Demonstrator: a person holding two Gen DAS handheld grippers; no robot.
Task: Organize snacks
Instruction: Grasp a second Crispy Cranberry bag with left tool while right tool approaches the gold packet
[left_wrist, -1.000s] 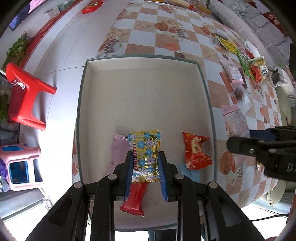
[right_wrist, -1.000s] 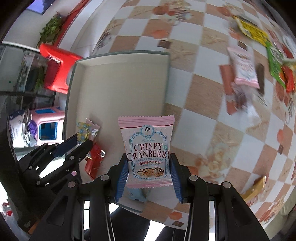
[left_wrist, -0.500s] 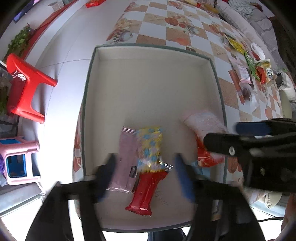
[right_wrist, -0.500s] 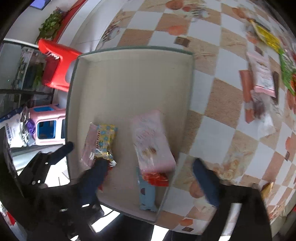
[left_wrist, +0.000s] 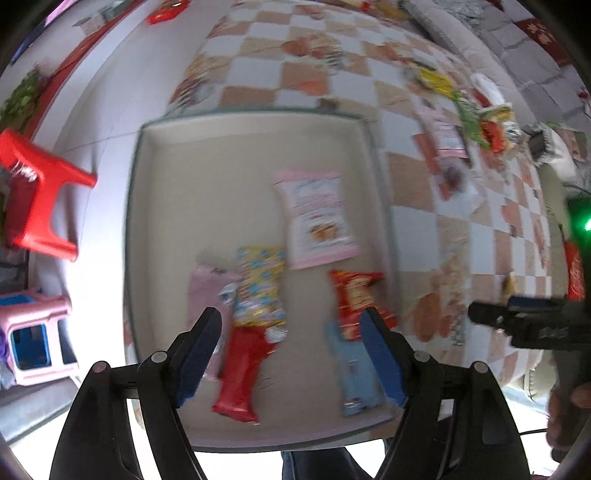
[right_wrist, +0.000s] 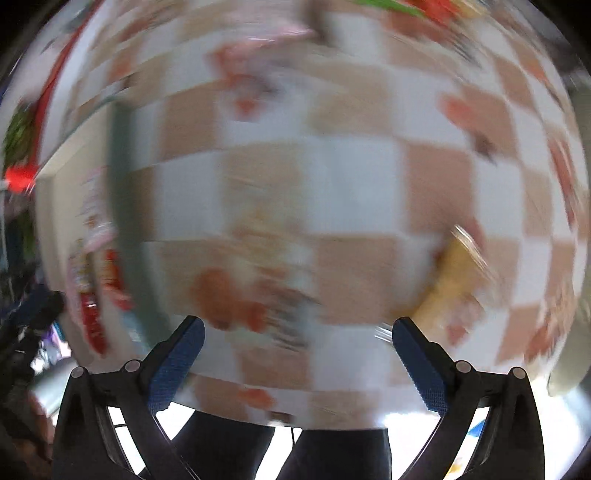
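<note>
Flowered packet (left_wrist: 260, 288) between left tongs (left_wrist: 291, 325) — unclamped

- Table (left_wrist: 317, 79) under me wears a checkered orange-and-white cloth with food prints.
- The beige tray (left_wrist: 137, 236) sits right on it, by the left edge.
- Loose snack packets (left_wrist: 448, 138) are scattered on the cloth to the tray's right, a pink one and some yellow, green and red ones.
- My right camera's a blur, but a yellowish packet (right_wrist: 448, 280) lies on the checks.
</note>
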